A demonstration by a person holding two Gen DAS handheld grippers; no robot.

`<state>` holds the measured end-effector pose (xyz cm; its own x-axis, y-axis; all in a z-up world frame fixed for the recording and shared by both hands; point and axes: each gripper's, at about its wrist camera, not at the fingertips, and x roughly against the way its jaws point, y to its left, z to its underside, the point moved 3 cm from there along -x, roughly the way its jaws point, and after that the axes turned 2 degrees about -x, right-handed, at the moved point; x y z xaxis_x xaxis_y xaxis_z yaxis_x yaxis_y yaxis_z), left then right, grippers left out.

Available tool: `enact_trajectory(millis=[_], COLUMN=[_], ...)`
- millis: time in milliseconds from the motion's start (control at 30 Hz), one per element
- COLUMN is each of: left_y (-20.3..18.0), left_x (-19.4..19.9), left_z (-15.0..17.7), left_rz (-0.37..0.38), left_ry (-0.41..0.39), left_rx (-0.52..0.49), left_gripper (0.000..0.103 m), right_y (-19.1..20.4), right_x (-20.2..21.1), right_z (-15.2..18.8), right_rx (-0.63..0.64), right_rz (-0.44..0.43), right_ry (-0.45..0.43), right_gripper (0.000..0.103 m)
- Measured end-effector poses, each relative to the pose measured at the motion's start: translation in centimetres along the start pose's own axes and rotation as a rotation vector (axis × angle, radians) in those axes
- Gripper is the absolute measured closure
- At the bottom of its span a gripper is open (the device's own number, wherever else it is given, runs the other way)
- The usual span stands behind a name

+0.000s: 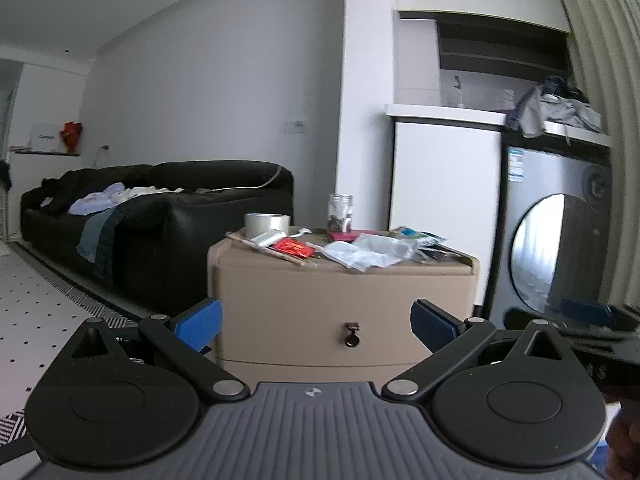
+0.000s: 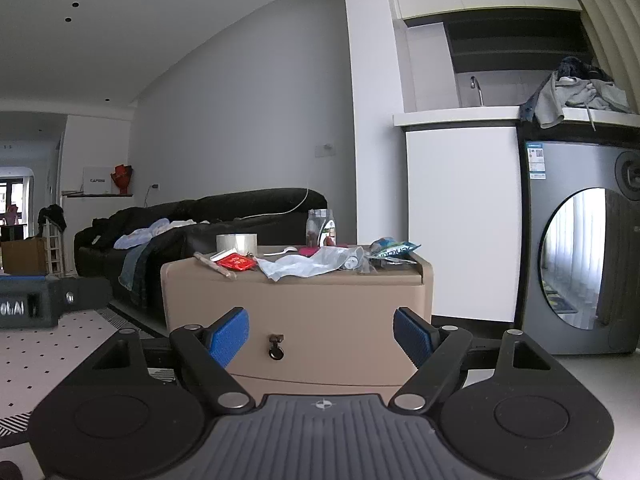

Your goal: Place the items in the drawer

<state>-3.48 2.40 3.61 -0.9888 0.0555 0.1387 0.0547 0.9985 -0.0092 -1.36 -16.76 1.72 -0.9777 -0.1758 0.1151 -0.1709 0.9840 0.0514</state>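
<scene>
Both the left tool (image 1: pixel 316 326) and right tool (image 2: pixel 321 336) gape wide and empty before the closed tan drawer (image 2: pixel 304 320), its keyed lock (image 2: pixel 275 347) between their fingers, with clutter such as a tape roll (image 2: pixel 237 243) on top.

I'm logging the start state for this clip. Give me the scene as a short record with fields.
drawer: shut, ring pull on the front of the beige cabinet
on top: tape roll, red packet, jar, plastic bag, clutter
left gripper: open, empty, facing the drawer
right gripper: open, empty, facing the drawer
surroundings: black sofa behind, washer to the right
</scene>
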Motion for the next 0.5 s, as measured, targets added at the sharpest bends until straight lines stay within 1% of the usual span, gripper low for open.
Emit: enact_trajectory(millis=[133,233,367,500], left_y=[0.13,0.16,0.04,-0.04], left_x=[-0.21,-0.08,0.2,0.07], left_z=[0.4,0.31,0.16,0.43], left_rz=[-0.011,0.002,0.005,0.011], left_ry=[0.009,0.011,-0.002,0.009], left_rx=[-0.001,0.007,-0.001,-0.002], left_gripper=[0.0,0.0,0.0,0.0], right_y=[0.01,-0.11,0.06,0.27], right_x=[0.41,0.41,0.48,0.15], right_z=[0.23,0.32,0.38,0.57], right_rx=[0.011,0.006,0.011,0.032], right_rz=[0.029,0.03,0.056,0.064], right_ry=[-0.02,-0.013,-0.013,0.001], right_gripper=[0.02,0.02,0.02,0.02])
